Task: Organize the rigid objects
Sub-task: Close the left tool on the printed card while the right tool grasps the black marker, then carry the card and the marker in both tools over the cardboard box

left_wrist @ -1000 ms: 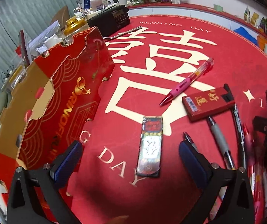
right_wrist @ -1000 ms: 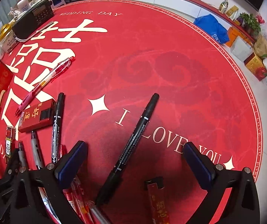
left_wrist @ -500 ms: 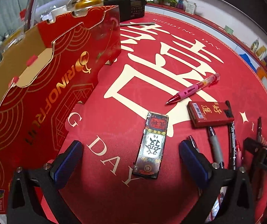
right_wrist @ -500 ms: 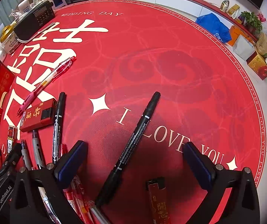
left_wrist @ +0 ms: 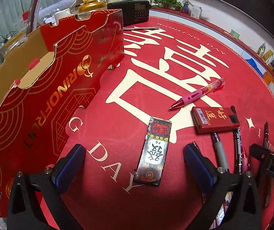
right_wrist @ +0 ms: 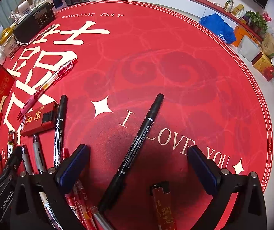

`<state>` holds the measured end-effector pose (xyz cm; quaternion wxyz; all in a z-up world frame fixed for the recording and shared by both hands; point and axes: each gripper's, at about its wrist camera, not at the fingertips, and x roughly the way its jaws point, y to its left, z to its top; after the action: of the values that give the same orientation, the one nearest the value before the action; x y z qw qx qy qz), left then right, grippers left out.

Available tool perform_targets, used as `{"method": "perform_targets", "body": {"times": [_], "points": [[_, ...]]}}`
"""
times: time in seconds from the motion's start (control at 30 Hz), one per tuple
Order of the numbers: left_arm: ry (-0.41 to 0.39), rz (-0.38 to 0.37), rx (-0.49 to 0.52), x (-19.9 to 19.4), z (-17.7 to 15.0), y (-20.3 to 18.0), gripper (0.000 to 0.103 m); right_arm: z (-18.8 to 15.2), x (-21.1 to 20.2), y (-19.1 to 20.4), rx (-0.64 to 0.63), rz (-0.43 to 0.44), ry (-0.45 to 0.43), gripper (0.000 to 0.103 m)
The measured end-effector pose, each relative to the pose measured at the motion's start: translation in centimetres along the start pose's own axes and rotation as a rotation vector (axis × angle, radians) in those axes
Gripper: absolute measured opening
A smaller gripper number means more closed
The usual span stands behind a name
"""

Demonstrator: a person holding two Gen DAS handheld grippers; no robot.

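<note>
Hovering wide open and empty, left gripper (left_wrist: 134,163) straddles flat glossy rectangular lighter (left_wrist: 154,151) near the red mat (left_wrist: 117,111) edge: light, stiff, slippery; pinch long sides. Right gripper (right_wrist: 138,164), equally spread, empty, over slim black marker pen (right_wrist: 137,143).

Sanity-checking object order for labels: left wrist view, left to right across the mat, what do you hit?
Red cardboard box → patterned flat lighter → pink pen → red lighter → grey pen → black marker → right gripper at the frame edge.
</note>
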<state>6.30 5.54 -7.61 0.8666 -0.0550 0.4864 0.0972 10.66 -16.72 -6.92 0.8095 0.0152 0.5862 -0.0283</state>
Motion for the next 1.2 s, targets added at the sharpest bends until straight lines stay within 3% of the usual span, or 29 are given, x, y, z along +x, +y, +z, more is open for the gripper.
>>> {"method": "perform_targets", "body": {"times": [0.1,0.2,0.27,0.3,0.33,0.37,0.5,0.63,0.9,1.2], "points": [[0.02,-0.012,0.013,-0.1,0.1,-0.1,0.1,-0.1,-0.4,0.5,-0.032,0.009,-0.011,0.096],[0.029,-0.033,0.042,-0.5,0.3,-0.8,0.087,-0.3,-1.3,1.5,-0.089,0.031,-0.032,0.06],[0.024,-0.052,0.075,-1.0,0.2,-1.4,0.068,-0.3,-1.5,2.1,-0.118,0.041,-0.029,0.037],[0.024,-0.061,0.09,-1.2,0.1,-1.7,0.063,-0.4,-1.5,2.1,-0.124,0.044,-0.027,0.033],[0.026,-0.067,0.097,-1.4,0.1,-1.8,0.049,-0.4,-1.6,2.2,-0.125,0.049,-0.026,0.022],[0.027,-0.077,0.108,-1.6,0.1,-1.9,0.028,-0.4,-1.6,2.0,-0.12,0.061,-0.025,0.012],[0.071,-0.146,0.067,-1.8,0.4,-0.9,0.025,-1.0,-1.6,0.3,-0.048,0.177,-0.011,0.01],[0.079,-0.193,0.013,-2.4,-0.1,0.6,0.025,-1.9,-2.5,-0.6,-0.003,0.226,-0.039,0.01],[0.009,-0.162,0.037,-5.5,-1.3,1.1,0.025,-3.9,-6.4,-1.4,0.012,0.328,-0.148,0.01],[-0.106,-0.134,0.156,-9.9,-2.5,-2.0,0.026,-6.5,-9.0,-2.7,0.035,0.334,-0.218,0.01]]}}
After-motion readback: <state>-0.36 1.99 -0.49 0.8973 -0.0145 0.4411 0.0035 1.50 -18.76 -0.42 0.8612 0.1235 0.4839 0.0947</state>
